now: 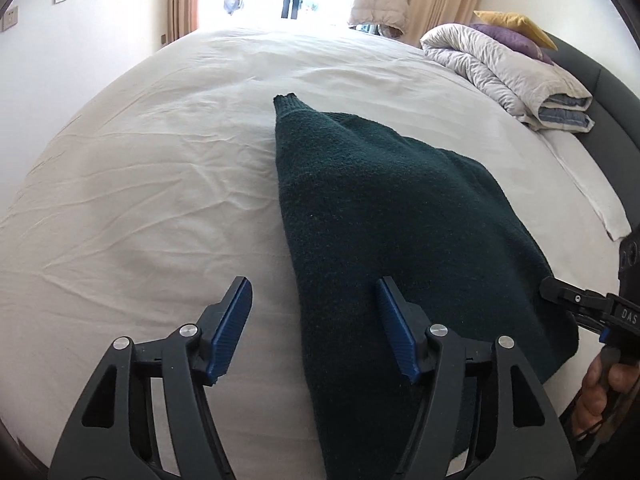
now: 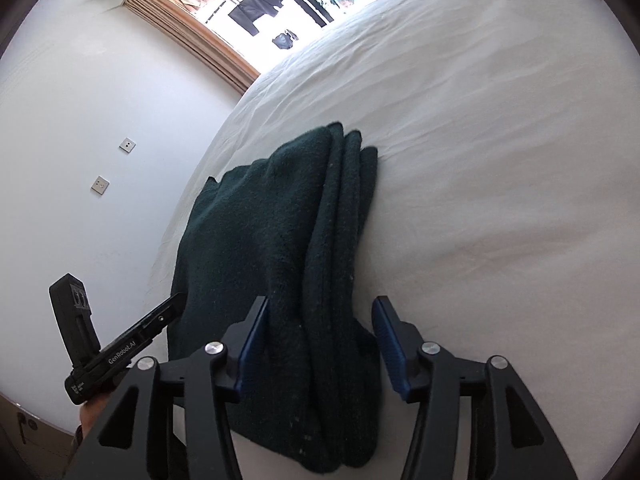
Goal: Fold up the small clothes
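Note:
A dark green knitted sweater lies folded on the white bed sheet; its cuffed sleeve end points away. My left gripper is open, low over the sweater's left edge, with one finger over the sheet and one over the knit. In the right wrist view the sweater shows stacked folded layers along its right edge. My right gripper is open and straddles that folded edge. Each gripper shows at the edge of the other's view, the right and the left.
A rolled grey duvet with purple and yellow pillows sits at the far right by the dark headboard. A window with curtains is beyond the bed. A white wall with sockets is on the left.

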A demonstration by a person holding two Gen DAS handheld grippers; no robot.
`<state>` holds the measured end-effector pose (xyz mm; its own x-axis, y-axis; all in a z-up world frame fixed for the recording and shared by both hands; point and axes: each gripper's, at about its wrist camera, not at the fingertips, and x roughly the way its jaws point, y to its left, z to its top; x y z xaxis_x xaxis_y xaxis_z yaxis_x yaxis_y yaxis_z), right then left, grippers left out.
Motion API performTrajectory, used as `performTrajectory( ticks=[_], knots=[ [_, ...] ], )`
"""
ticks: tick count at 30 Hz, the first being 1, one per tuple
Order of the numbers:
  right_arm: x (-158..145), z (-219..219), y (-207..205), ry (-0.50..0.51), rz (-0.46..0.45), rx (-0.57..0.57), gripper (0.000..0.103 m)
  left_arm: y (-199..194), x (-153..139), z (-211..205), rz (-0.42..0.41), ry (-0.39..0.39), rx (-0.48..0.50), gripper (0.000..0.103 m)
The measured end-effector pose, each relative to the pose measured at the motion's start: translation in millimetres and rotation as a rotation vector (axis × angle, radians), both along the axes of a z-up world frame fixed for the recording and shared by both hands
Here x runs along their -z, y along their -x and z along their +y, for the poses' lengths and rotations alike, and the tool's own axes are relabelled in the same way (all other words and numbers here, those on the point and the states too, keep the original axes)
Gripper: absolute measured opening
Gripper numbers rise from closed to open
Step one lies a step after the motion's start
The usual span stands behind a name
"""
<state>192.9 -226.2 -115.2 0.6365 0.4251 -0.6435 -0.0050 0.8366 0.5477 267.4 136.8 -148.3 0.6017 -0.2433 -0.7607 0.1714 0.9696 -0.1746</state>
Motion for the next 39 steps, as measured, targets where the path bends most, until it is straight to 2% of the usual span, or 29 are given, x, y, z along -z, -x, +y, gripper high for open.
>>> performTrajectory(
  ticks=[2, 3, 5, 6, 8, 11, 12, 14, 15, 17, 19, 25, 32, 39],
  knots=[
    [-21, 4, 20, 0.093, -0.068, 0.024, 0.069, 8, -15, -4, -0.055, -0.065, -0.03, 0.064],
    [-33, 6, 29, 0.131, -0.105, 0.037, 0.073, 16, -24, -7, -0.091, -0.097, -0.041, 0.072],
    [-56, 16, 50, 0.212, -0.195, 0.061, 0.086, 37, -44, -8, -0.17, -0.124, -0.064, 0.082],
    [-68, 21, 62, 0.253, -0.244, 0.075, 0.091, 51, -56, -8, -0.226, -0.13, -0.079, 0.084],
    [-89, 33, 82, 0.305, -0.35, 0.107, 0.103, 79, -80, -9, -0.333, -0.156, -0.118, 0.1],
    [-115, 41, 110, 0.366, -0.485, 0.185, 0.103, 126, -111, -17, -0.49, -0.217, -0.138, 0.103],
    [-121, 41, 116, 0.39, -0.513, 0.205, 0.103, 141, -120, -21, -0.538, -0.236, -0.131, 0.103],
    [-133, 47, 124, 0.43, -0.529, 0.217, 0.103, 162, -135, -26, -0.581, -0.241, -0.091, 0.103],
    [-139, 48, 127, 0.441, -0.522, 0.206, 0.103, 171, -141, -27, -0.584, -0.227, -0.078, 0.103],
    [-148, 49, 134, 0.439, -0.524, 0.194, 0.103, 183, -148, -26, -0.541, -0.193, -0.08, 0.103],
    [-153, 48, 141, 0.423, -0.525, 0.174, 0.103, 188, -150, -22, -0.488, -0.122, -0.049, 0.103],
    [-143, 50, 148, 0.462, -0.381, 0.169, 0.103, 190, -140, -20, -0.381, -0.147, -0.108, 0.103],
    [-123, 52, 149, 0.464, -0.309, 0.172, 0.103, 178, -112, -17, -0.273, -0.144, -0.112, 0.103],
    [-108, 66, 143, 0.491, -0.276, 0.14, 0.103, 167, -83, -14, -0.195, -0.136, -0.114, 0.103]
  ],
)
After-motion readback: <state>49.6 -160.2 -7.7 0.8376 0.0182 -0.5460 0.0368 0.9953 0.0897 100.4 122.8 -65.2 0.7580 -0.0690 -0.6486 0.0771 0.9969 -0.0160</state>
